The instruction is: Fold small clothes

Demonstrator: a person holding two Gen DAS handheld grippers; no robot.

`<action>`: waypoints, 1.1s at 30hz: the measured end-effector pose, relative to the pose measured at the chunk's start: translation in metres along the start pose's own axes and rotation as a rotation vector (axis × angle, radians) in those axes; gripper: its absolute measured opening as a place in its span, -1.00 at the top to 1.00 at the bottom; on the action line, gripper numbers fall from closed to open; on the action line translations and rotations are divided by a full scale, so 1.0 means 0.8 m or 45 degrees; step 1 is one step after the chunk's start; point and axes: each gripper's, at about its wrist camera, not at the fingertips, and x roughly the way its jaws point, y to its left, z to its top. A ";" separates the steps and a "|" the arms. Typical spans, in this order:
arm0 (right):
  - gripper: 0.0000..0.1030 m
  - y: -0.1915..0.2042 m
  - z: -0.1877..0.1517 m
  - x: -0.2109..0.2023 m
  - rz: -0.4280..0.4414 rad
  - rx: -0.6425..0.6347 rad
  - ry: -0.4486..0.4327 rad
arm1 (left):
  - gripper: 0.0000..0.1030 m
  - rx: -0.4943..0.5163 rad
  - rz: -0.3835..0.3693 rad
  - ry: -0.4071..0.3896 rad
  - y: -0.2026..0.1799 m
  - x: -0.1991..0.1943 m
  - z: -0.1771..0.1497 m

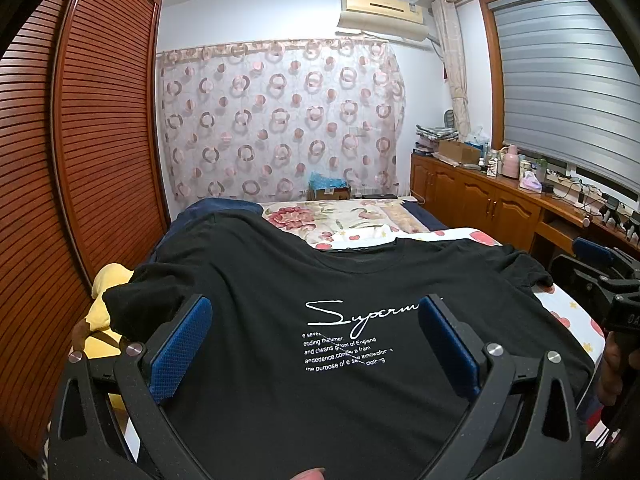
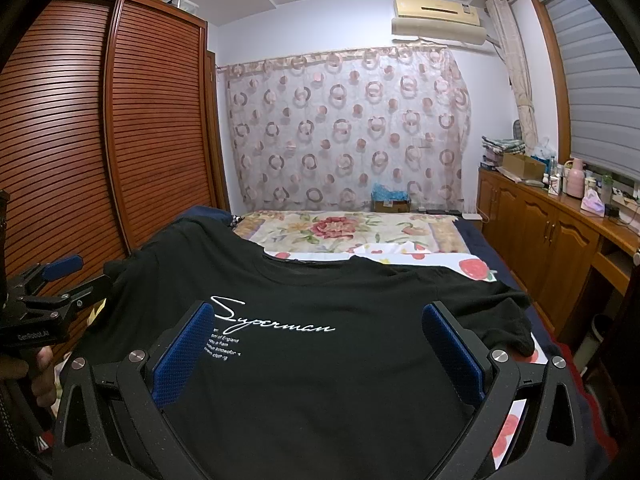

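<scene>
A black T-shirt [image 1: 320, 380] lies flat on the bed [image 2: 476, 270], between wardrobe [image 2: 120, 128] and cabinets [image 2: 552, 224]. Left gripper [image 1: 316, 344] and right gripper [image 2: 318, 348] hover above it, fingers wide apart, holding nothing.

The T-shirt [image 1: 280, 280] is black with white script and small white print across its chest. The fingers [image 1: 182, 350] carry blue textured pads on black frames. The bed sheet [image 2: 476, 270] at the bed's far right corner is white with red strawberries; the quilt [image 2: 340, 228] near the far edge is cream with pink and red flowers. The curtain [image 1: 280, 120] shows pink and brown rings on pale fabric. The wardrobe [image 2: 120, 120] is reddish-brown, slatted
</scene>
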 end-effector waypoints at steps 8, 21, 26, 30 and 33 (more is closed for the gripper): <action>-1.00 0.002 0.000 -0.001 0.001 -0.003 0.000 | -1.00 -0.001 -0.002 0.000 0.000 0.000 -0.001; -1.00 0.003 0.001 0.000 0.002 -0.002 -0.002 | -1.00 0.000 0.000 0.000 0.000 0.000 0.000; -1.00 0.003 0.000 0.000 0.002 -0.002 -0.003 | -1.00 0.001 0.001 -0.001 -0.001 0.000 0.000; -1.00 0.004 0.000 0.000 0.002 -0.002 -0.003 | -1.00 0.001 0.001 0.000 -0.001 0.000 0.000; -1.00 0.003 0.000 0.000 0.003 0.000 -0.004 | -1.00 0.001 0.001 -0.001 -0.001 0.000 0.000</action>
